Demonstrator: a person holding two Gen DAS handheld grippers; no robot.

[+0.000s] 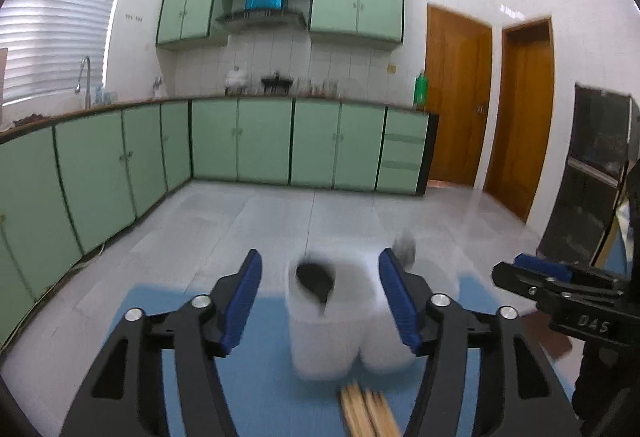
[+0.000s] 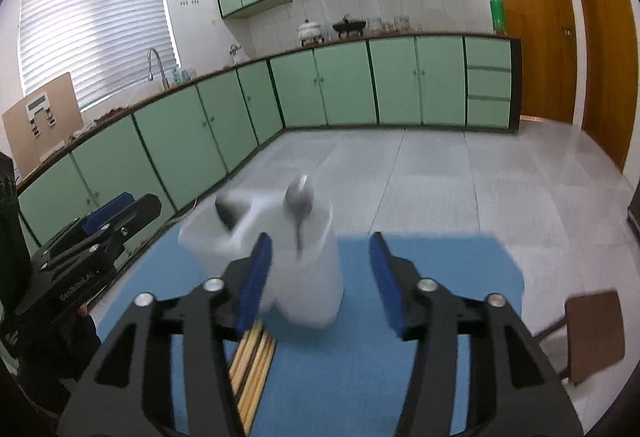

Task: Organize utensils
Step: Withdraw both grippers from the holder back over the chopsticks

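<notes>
Two white plastic cups stand side by side on a blue mat [image 1: 256, 377]. The left cup [image 1: 320, 333] holds a dark spoon [image 1: 314, 279]. The right cup [image 2: 316, 277] holds a metal spoon [image 2: 299, 199]. Several wooden chopsticks [image 1: 366, 411] lie on the mat in front of the cups, also in the right wrist view [image 2: 252, 361]. My left gripper [image 1: 320, 305] is open and empty, with the cups between and beyond its fingers. My right gripper [image 2: 320, 281] is open and empty, with the right cup just beyond it. Both views are blurred.
The mat [image 2: 400, 357] covers a table above a grey tiled kitchen floor. Green cabinets [image 1: 260, 141] line the far walls. A brown chair [image 2: 592, 333] stands to the right. A dark shelf unit [image 1: 596, 173] is at the far right. Each gripper shows in the other's view [image 1: 560, 285] [image 2: 92, 237].
</notes>
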